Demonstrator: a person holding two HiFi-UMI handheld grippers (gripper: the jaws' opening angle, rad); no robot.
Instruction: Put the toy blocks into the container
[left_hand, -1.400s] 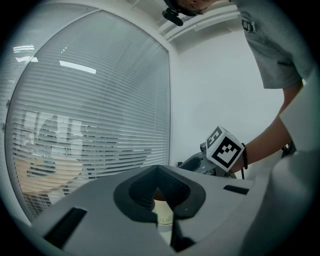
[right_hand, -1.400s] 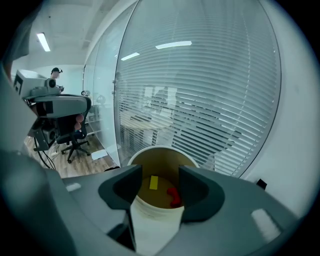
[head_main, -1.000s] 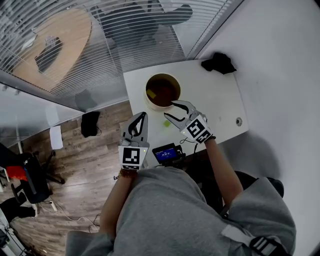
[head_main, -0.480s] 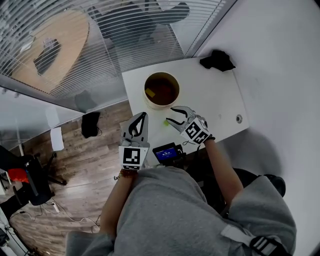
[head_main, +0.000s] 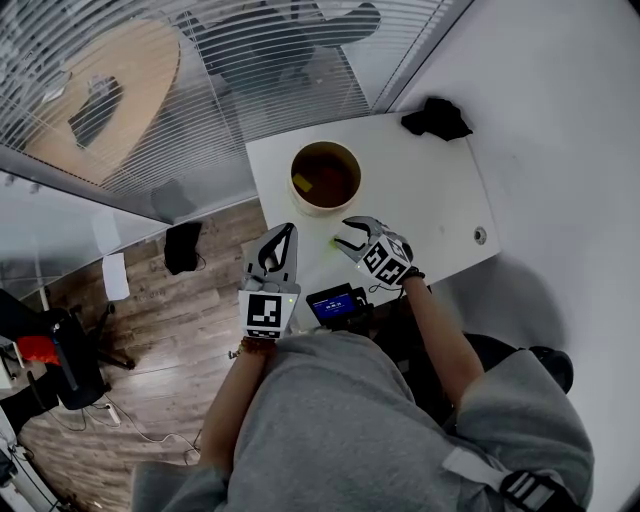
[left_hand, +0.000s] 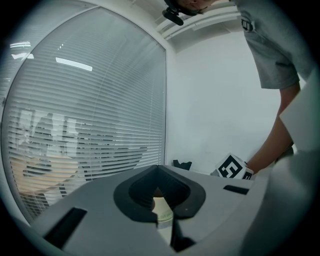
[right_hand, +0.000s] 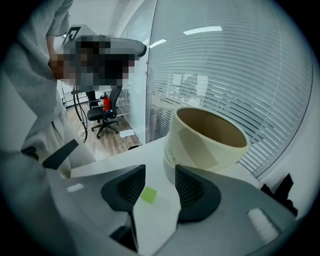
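Note:
A cream round container (head_main: 325, 178) stands on the white table (head_main: 430, 200), with a yellow block (head_main: 303, 183) inside it. In the right gripper view the container (right_hand: 207, 140) rises just beyond the jaws. A small green block (head_main: 333, 243) lies on the table in front of it. My right gripper (head_main: 342, 232) is open, low over the table, and the green block (right_hand: 148, 194) lies between its jaws, untouched. My left gripper (head_main: 287, 232) hovers at the table's left front edge, shut and empty. In its own view the left gripper (left_hand: 157, 167) points at the container (left_hand: 162, 212).
A black bundle (head_main: 437, 122) lies at the table's far right corner. A small device with a blue screen (head_main: 333, 305) sits at the front edge. A round grommet (head_main: 480, 236) is at the right. A glass wall with blinds runs behind; wood floor (head_main: 170, 320) lies left.
The right gripper has drawn back from the container's rim toward me and down to the green block, its jaws a little narrower. The left gripper has stayed put.

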